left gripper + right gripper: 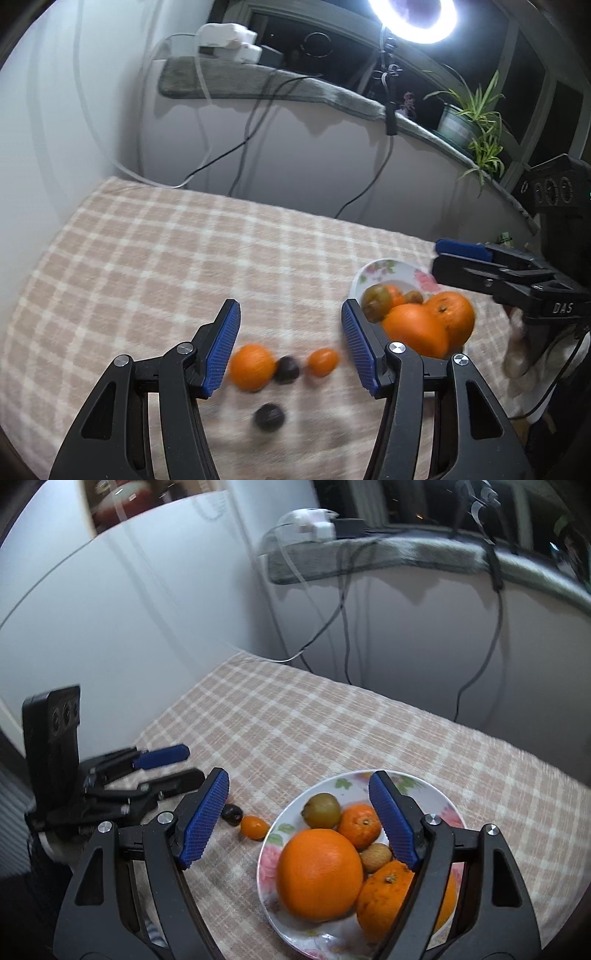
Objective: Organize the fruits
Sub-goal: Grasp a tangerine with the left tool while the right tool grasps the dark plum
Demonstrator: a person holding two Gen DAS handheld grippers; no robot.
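Note:
My left gripper (291, 325) is open and empty above the checked cloth. Beyond its fingers lie an orange (252, 367), a small orange fruit (323, 362) and two dark fruits (286, 368) (269, 417). A flowered plate (373, 270) to the right holds two large oranges (417, 328) and smaller fruits. My right gripper (297, 803) is open and empty over the plate (354, 781), which holds a big orange (319, 875), a second orange (388, 897), a mandarin (359, 825), a greenish fruit (322, 809) and a pale small fruit (375, 856). The small orange fruit (255, 827) and a dark fruit (232, 814) lie left of the plate.
The table is covered with a beige checked cloth (166, 258) and stands against a white wall. Cables (251, 140) hang from a sill with a grey mat (258, 83), a potted plant (469, 118) and a ring light (413, 18). The left gripper (162, 768) shows in the right wrist view.

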